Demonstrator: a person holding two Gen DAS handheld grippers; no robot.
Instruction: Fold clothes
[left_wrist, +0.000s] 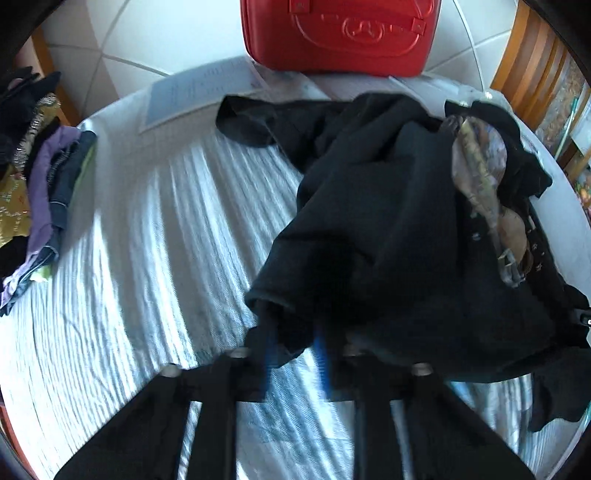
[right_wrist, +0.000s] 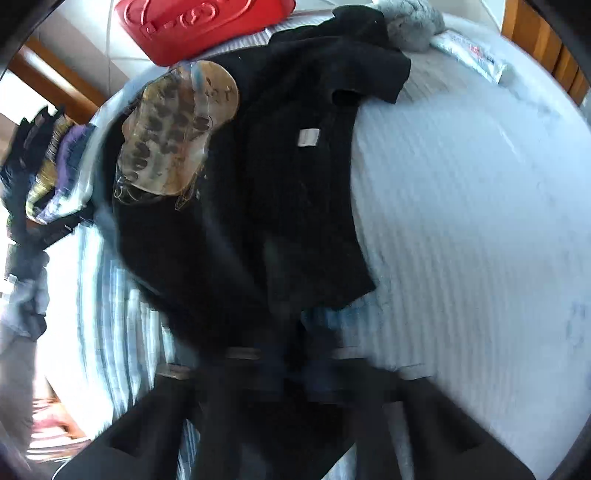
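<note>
black shirt (left_wrist: 388, 206) hangs crumpled just ahead of our left gripper (left_wrist: 295, 354), which pinches its hem, right gripper's (right_wrist: 291, 365) grip unclear, folded stack (left_wrist: 40, 173) far left.

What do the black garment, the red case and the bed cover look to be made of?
Black garment: soft matte knit, probably cotton; it drapes and creases, with a glossy print.
Red case: hard moulded plastic or faux leather, judging by its sheen and embossed emblem.
Bed cover: white ribbed woven fabric, possibly cotton.
</note>
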